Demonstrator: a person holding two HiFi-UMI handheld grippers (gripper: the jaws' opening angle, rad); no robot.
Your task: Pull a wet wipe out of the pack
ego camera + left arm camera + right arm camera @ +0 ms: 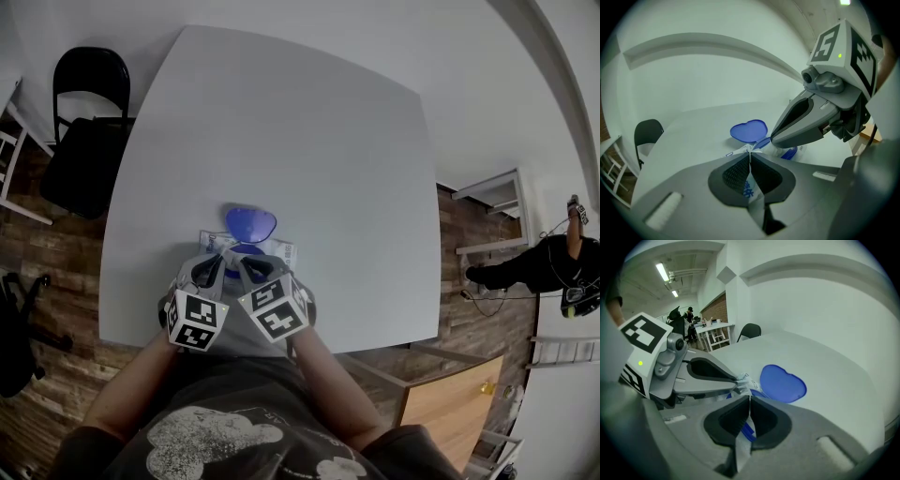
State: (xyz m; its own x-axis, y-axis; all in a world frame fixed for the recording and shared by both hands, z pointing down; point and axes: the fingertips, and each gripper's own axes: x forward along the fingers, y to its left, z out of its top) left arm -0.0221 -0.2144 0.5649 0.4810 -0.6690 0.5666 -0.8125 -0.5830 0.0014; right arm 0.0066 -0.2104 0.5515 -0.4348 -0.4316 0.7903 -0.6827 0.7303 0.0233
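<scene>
At the tabletop's (281, 122) near edge, the left tool (750, 157) clamps the pack (283, 251) while the right tool (750, 401) beside it pinches the wipe (740, 448) just above the opening (246, 249).

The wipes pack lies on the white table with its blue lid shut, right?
No: the blue lid is flipped open, as the right gripper view shows. The pack does lie on the white table.

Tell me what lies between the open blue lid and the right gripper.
The blue rim of the pack mouth lies there, and the wet wipe is pinched in the shut right gripper. The right gripper view shows it.
</scene>
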